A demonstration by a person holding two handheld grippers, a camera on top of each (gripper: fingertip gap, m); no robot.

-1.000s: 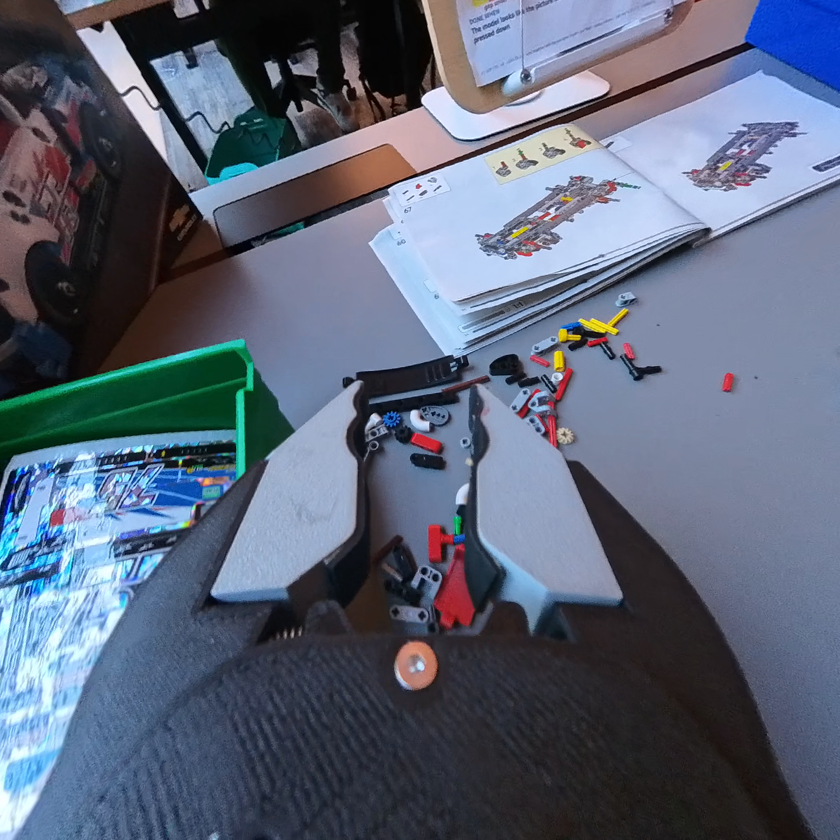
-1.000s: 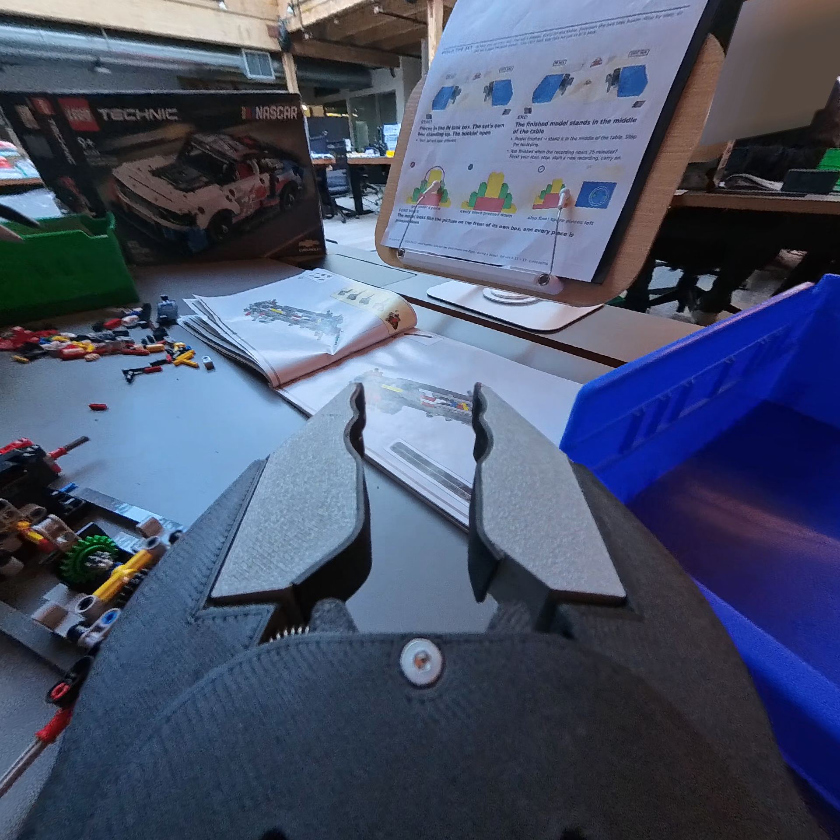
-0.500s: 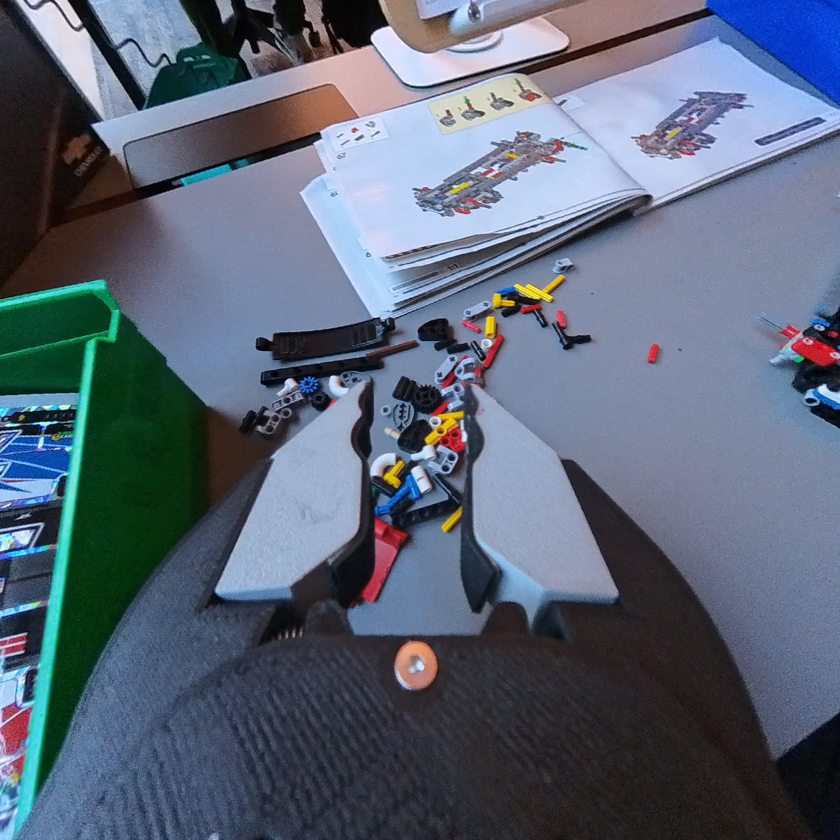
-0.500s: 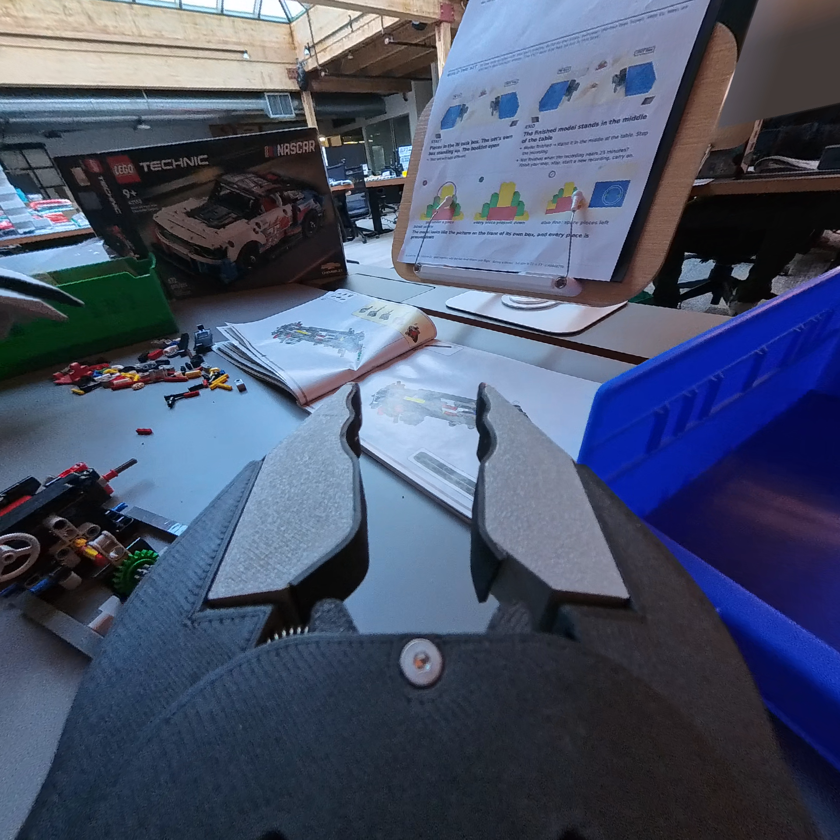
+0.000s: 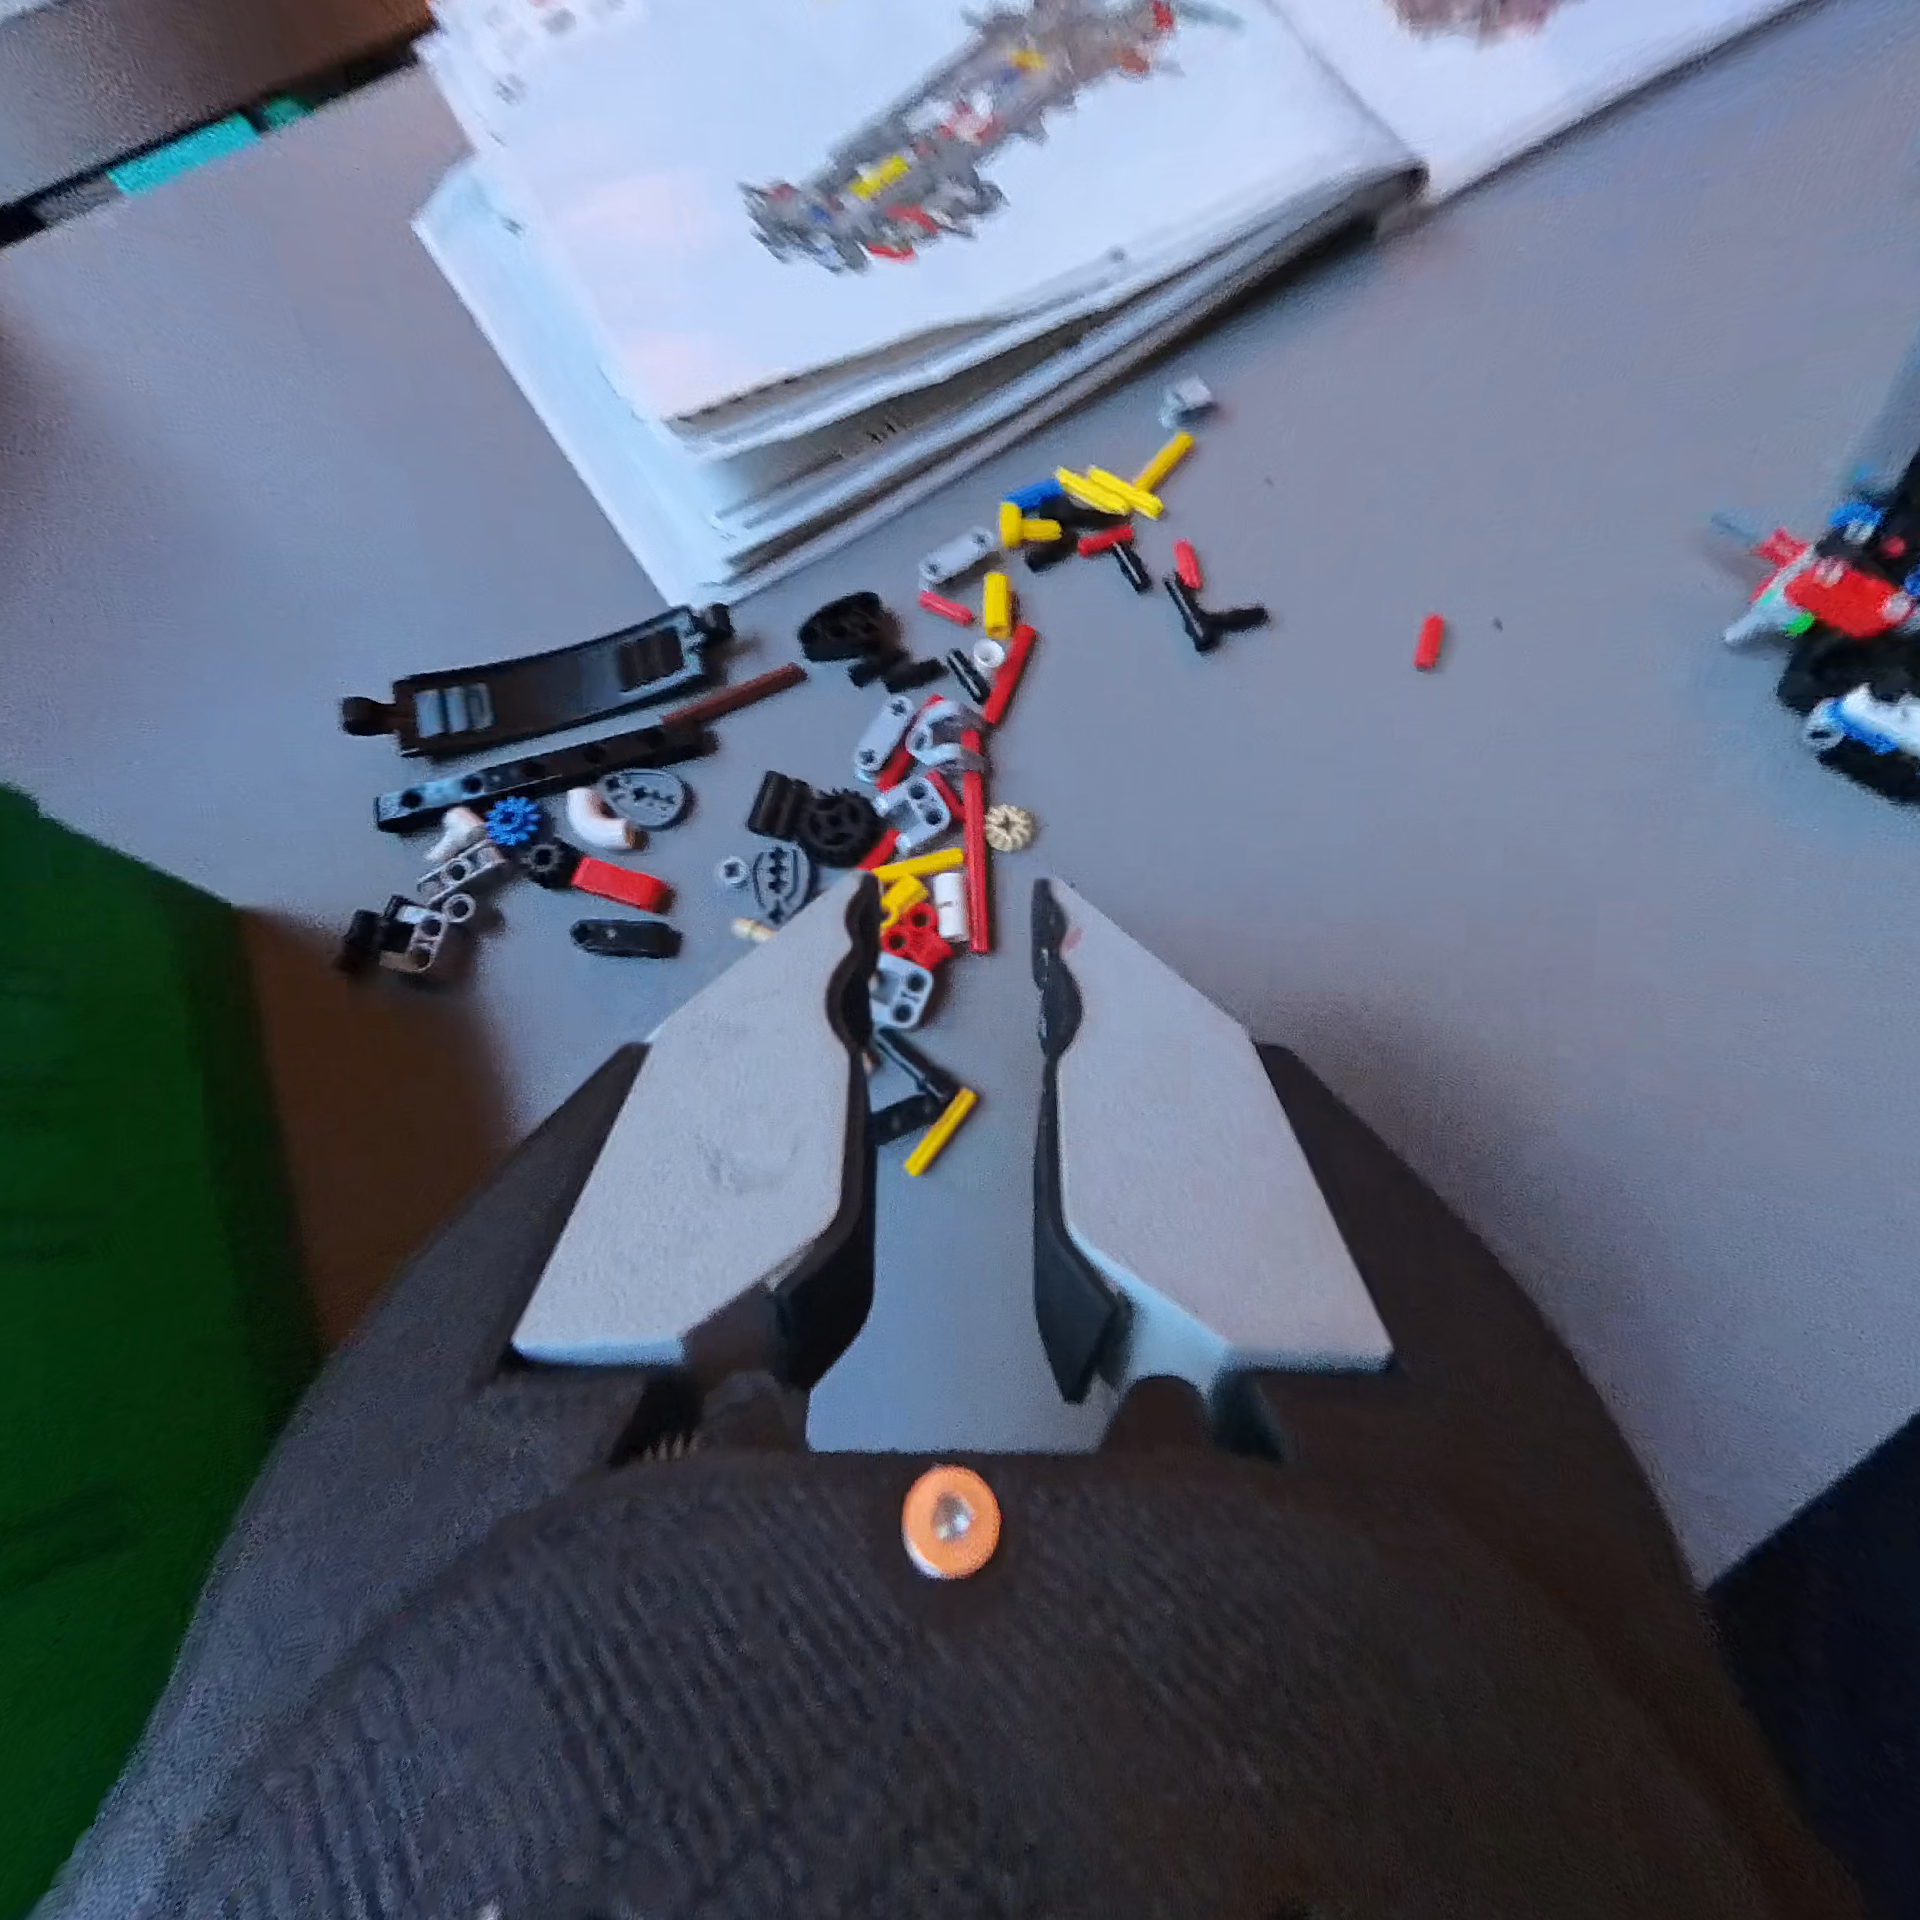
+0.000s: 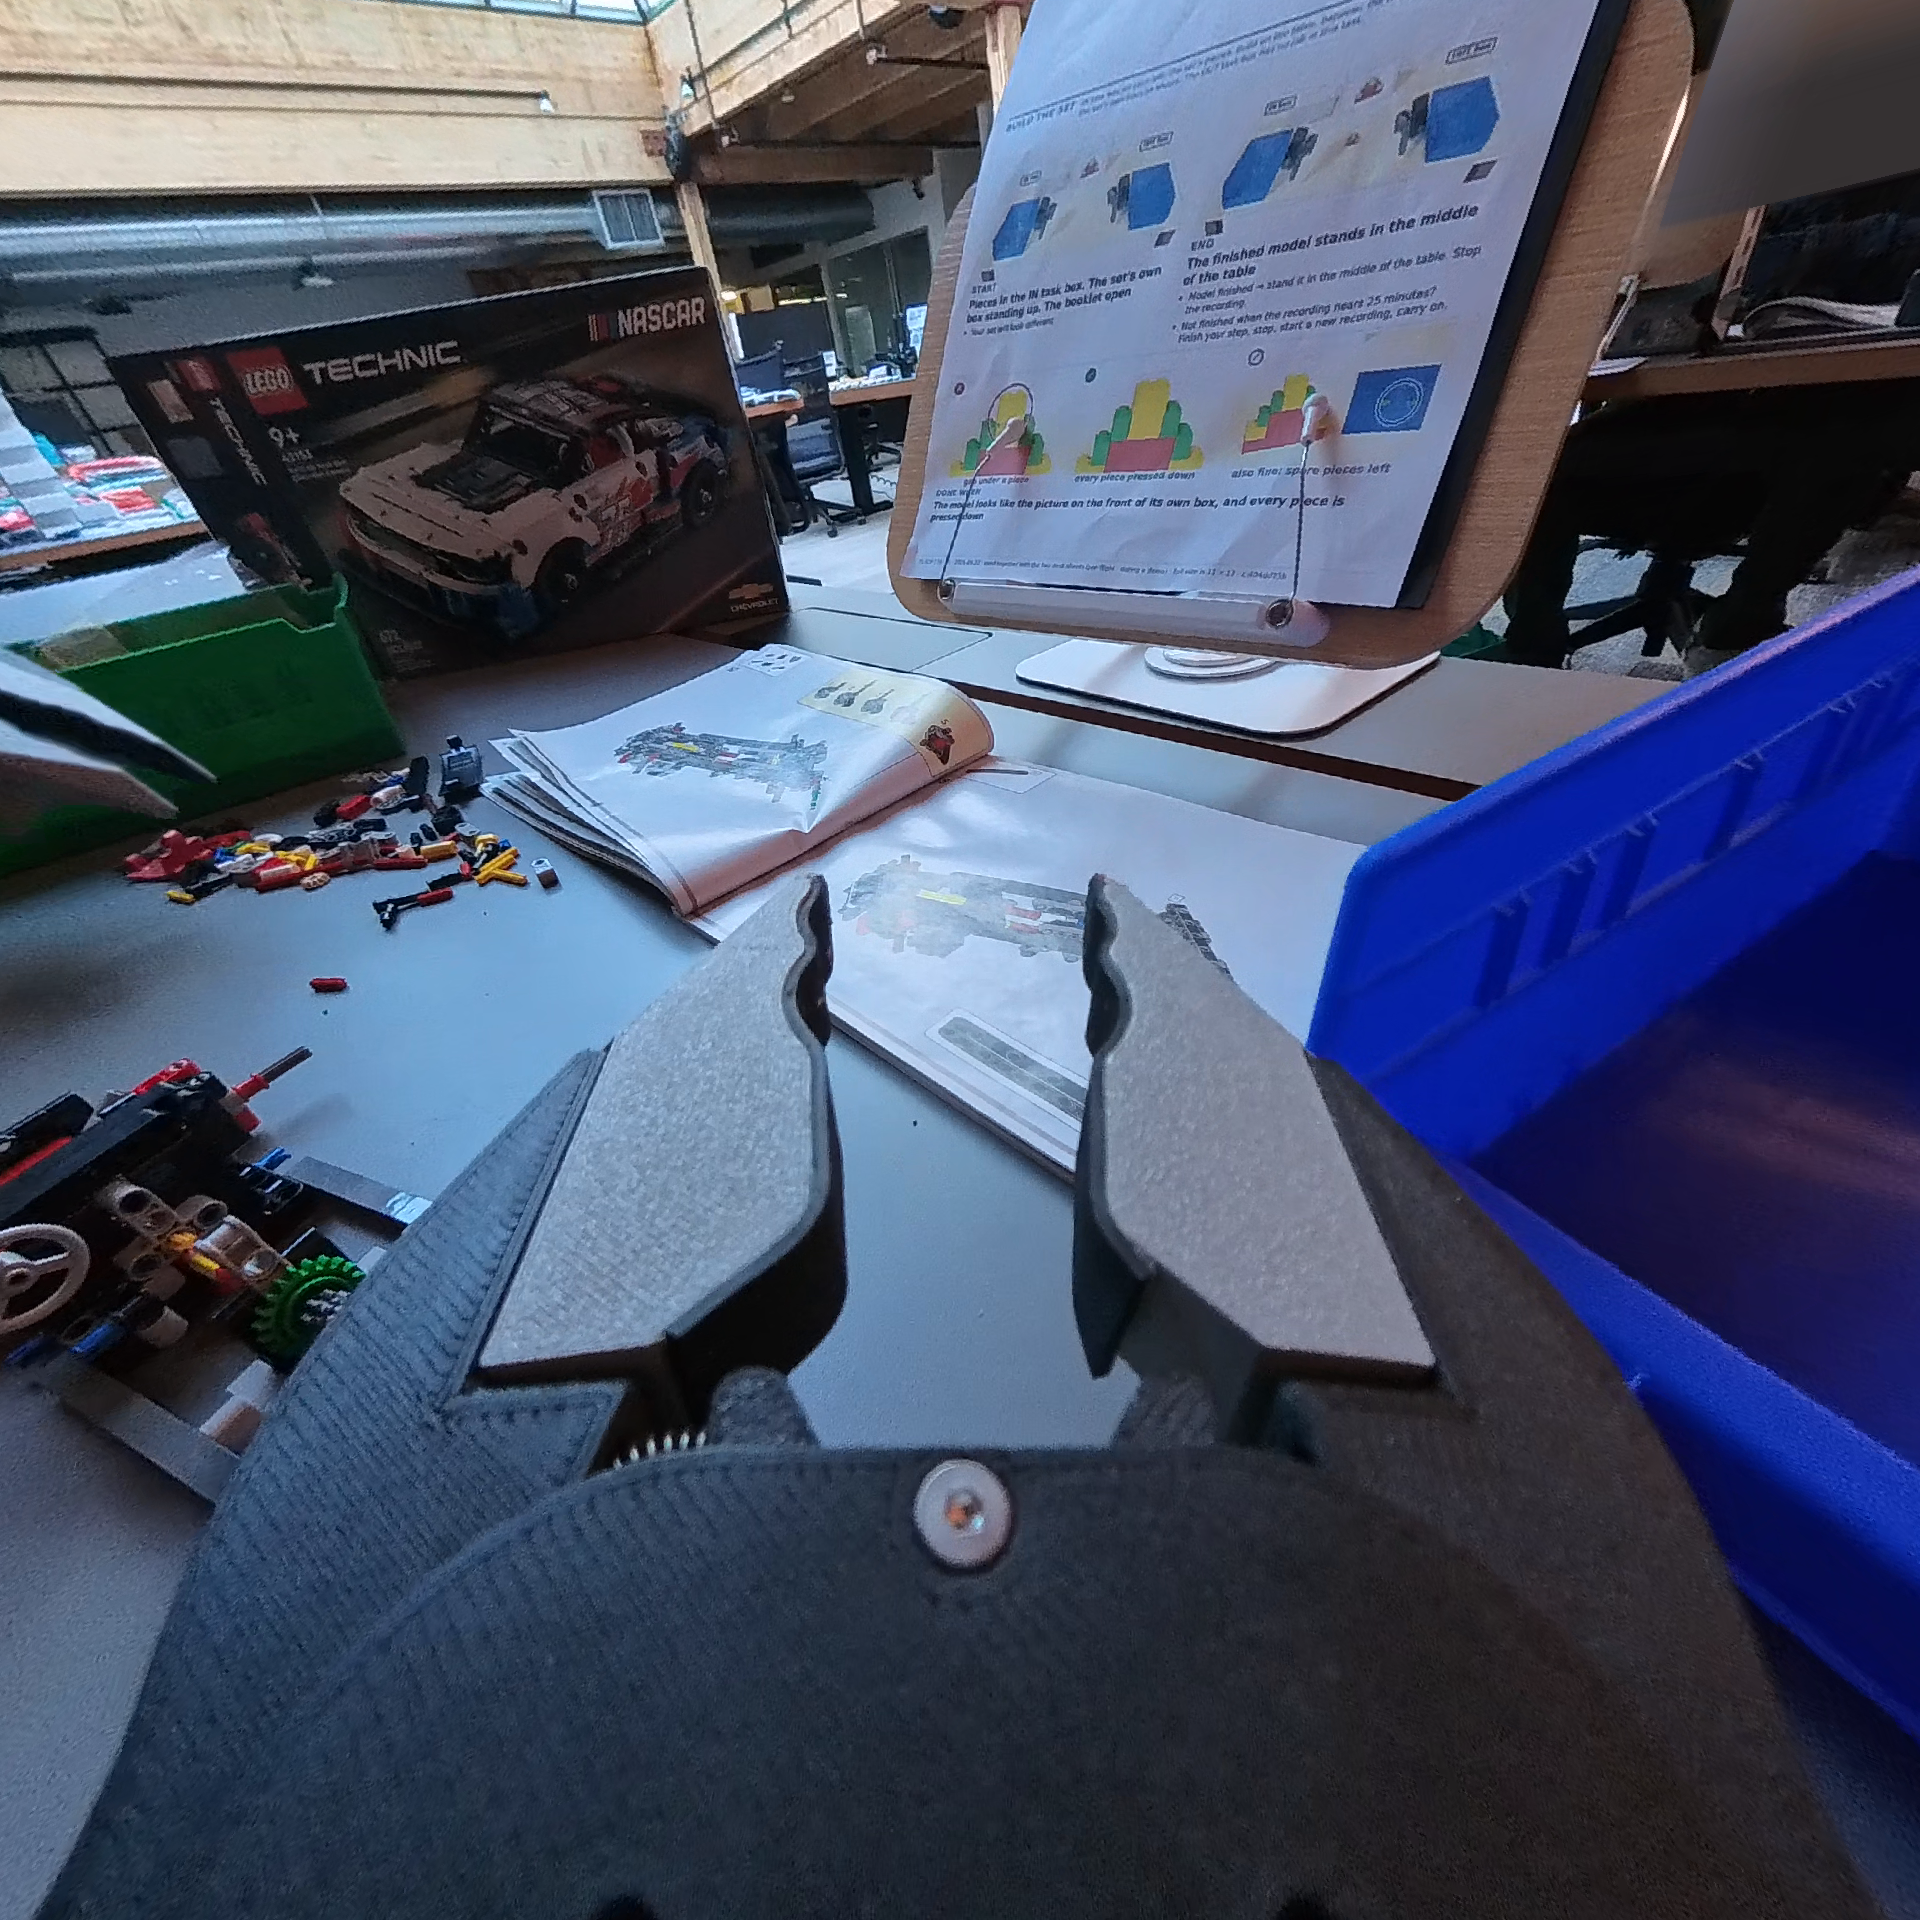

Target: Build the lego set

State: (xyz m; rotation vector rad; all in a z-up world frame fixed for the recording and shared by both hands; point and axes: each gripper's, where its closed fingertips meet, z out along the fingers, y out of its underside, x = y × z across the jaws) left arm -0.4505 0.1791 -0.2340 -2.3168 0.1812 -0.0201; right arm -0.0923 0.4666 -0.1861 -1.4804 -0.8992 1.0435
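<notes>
Loose lego pieces lie scattered on the grey table in front of the open booklet. My left gripper is open and empty, low over the near end of the pile. A red piece, a grey piece and a yellow axle lie on the table between its fingers, not pressed. The part-built model sits at the lower left of the right wrist view and at the right edge of the left wrist view. My right gripper is open and empty above the table, near the booklet.
A green bin stands left of the pile, with the set's box behind it. A blue bin stands close on the right. A stand with an instruction sheet is at the back. The left gripper's fingertips show at the left edge. Spacing between my two grippers at the tips: around 45 cm. The part-built model sits 20 cm or so from the ends of my right fingers.
My left gripper has moved forward and to the right over the pile, and its jaws have narrowed without gripping anything. My right gripper has stayed open and shifted only slightly.
</notes>
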